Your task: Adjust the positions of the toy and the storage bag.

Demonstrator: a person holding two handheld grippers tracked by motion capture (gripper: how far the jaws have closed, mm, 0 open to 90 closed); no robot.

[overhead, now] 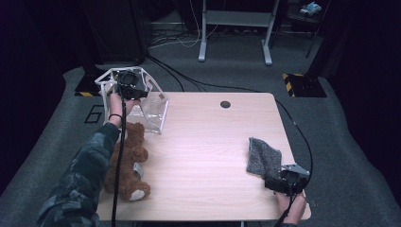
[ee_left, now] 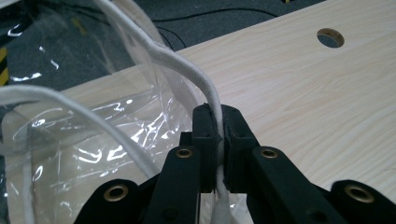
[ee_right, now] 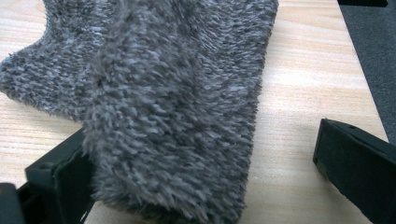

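At the near right edge of the pale wooden table (overhead: 208, 156), the right gripper (overhead: 283, 182) is resting low in the person's hand, its jaws standing wide apart; in the right gripper view the fuzzy grey knitted cloth (ee_right: 159, 102) is lying flat on the wood between them, draping over the left jaw while the right jaw is sitting apart from it, pressing on nothing. At the near left, a brown plush teddy bear (overhead: 128, 163) is lying along the table's edge beside the camouflage-patterned sleeve (overhead: 78, 184). Farther back at the left corner, the left gripper (overhead: 128, 87) is reaching over the clear plastic bag with white cord trim (overhead: 153, 111), which is standing on the table; in the left gripper view the jaws are pinching tight on the bag's white cord edging (ee_left: 205, 88), with the crinkled transparent wall spreading to their left. Beyond it, a round dark hole (overhead: 225, 104) is showing near the table's far edge.
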